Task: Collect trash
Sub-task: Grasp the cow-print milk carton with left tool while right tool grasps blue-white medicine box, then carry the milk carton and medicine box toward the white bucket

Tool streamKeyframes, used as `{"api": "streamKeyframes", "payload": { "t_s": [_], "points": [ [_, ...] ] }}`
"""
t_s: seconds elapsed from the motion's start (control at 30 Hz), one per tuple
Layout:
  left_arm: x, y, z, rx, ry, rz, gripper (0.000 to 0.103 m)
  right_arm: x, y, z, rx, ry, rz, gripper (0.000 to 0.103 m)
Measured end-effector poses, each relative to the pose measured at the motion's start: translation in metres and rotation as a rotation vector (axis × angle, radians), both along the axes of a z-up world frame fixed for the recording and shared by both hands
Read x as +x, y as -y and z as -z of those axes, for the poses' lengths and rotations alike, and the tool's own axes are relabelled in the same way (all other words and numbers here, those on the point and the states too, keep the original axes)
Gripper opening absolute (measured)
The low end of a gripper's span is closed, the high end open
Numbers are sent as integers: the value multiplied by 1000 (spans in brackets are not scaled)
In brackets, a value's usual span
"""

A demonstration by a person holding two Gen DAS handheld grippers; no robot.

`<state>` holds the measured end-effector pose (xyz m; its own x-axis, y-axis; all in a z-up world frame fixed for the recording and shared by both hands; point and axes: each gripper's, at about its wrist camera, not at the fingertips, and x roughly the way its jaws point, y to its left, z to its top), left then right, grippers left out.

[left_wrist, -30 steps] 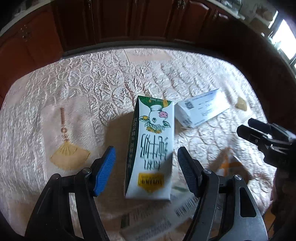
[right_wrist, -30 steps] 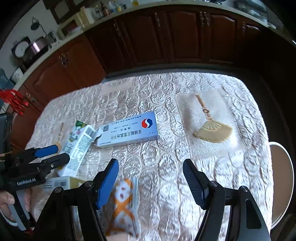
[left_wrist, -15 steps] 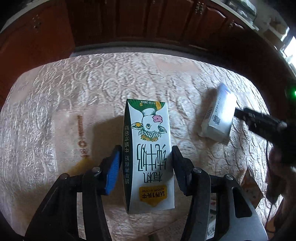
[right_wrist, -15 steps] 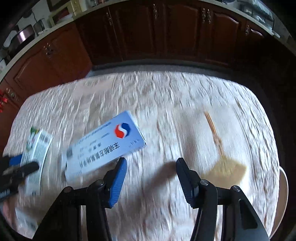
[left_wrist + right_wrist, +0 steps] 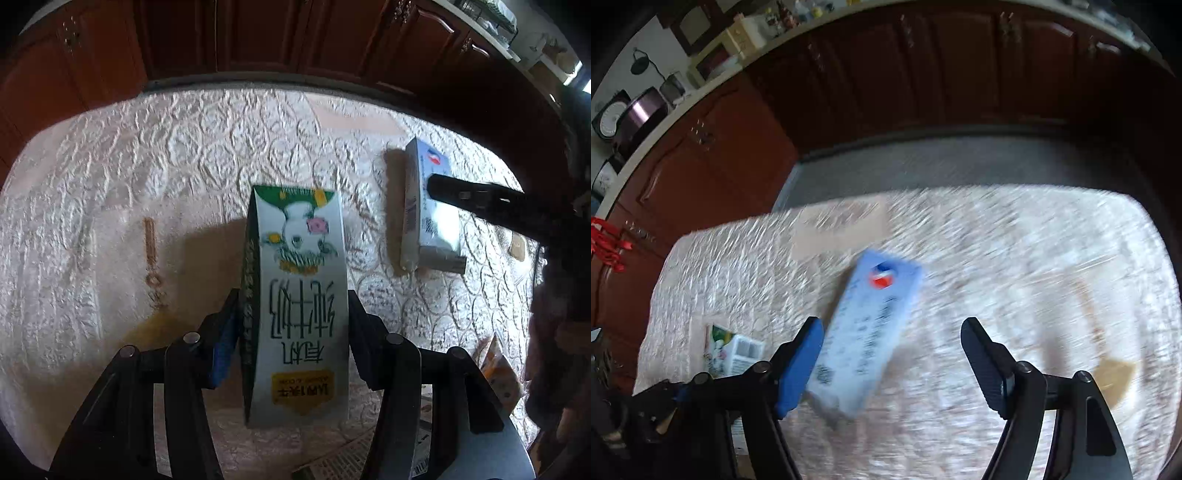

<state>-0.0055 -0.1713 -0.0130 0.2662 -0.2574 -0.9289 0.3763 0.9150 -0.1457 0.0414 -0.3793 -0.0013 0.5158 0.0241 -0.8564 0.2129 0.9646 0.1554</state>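
Dark wood cabinets (image 5: 923,74) ring a bench (image 5: 129,166) under a cream embossed cloth. From the left wrist, the left hand-held gripper (image 5: 291,325) is clamped on a milk carton (image 5: 299,306) with a cow on it. That view also catches an orange wrapper (image 5: 496,369) at the right edge. The right wrist view is blurry: the right hand-held gripper (image 5: 892,350) is spread, jaws just been opening, over a blue-white medicine box (image 5: 868,332) lying on the cloth beside its left pad, not pinched.

1. The milk carton (image 5: 299,295), white and green with a cow print, sits clamped between my left fingers (image 5: 356,332).
2. The pale-blue medicine box (image 5: 866,336) lies flat at its 2 o'clock.
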Motion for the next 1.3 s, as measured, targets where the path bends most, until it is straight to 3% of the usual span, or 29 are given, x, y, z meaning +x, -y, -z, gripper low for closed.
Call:
{"api": "streamKeyframes", "payload": {
  "t_s": [0.1,0.13,0.17,0.23,0.53,0.57,0.6,0.83,0.9,0.93,1.03,1.13,1.17,1.2,1.27,1.3],
  "points": [
    [-3,2,3,13,20,12,51,10,-13,16,-4,-23,-23,73],
    [-3,2,3,6,20,11,51,11,-16,21,0,-28,-35,68],
    [-3,2,3,-1,18,9,51,11,-18,23,-4,-27,-51,57],
    [-3,0,0,-18,19,6,50,4,-24,23,-22,-8,-78,53],
    [-9,-9,-43,-49,114,3,50,-58,1,-15,16,89,-99,44],
    [-12,-7,-49,-52,126,12,50,-64,0,-17,14,92,-101,40],
    [-14,-6,-55,-54,133,17,50,-70,1,-19,13,90,-102,25],
    [-40,18,-67,-58,167,49,50,-103,22,-2,-41,-27,-67,26],
    [-45,23,-67,-51,166,59,50,-111,30,-3,-13,-27,-51,58],
    [-49,25,-67,-48,167,62,50,-114,29,-6,-22,-9,-50,63],
    [-56,29,-69,-43,173,72,50,-121,35,-13,-81,-2,-61,64],
    [-61,30,-71,-47,176,74,50,-112,33,-10,-44,-1,-81,63],
    [-62,31,-73,-49,177,75,50,-111,31,-8,-51,10,-85,59],
    [-64,30,-74,-50,178,75,50,-111,30,-8,-54,27,-88,44],
    [-67,30,-77,-55,182,78,50,-109,31,-6,-26,39,-87,25],
    [-70,31,-81,-60,186,81,50,-110,32,-6,-10,45,-84,23]
  ]
}}
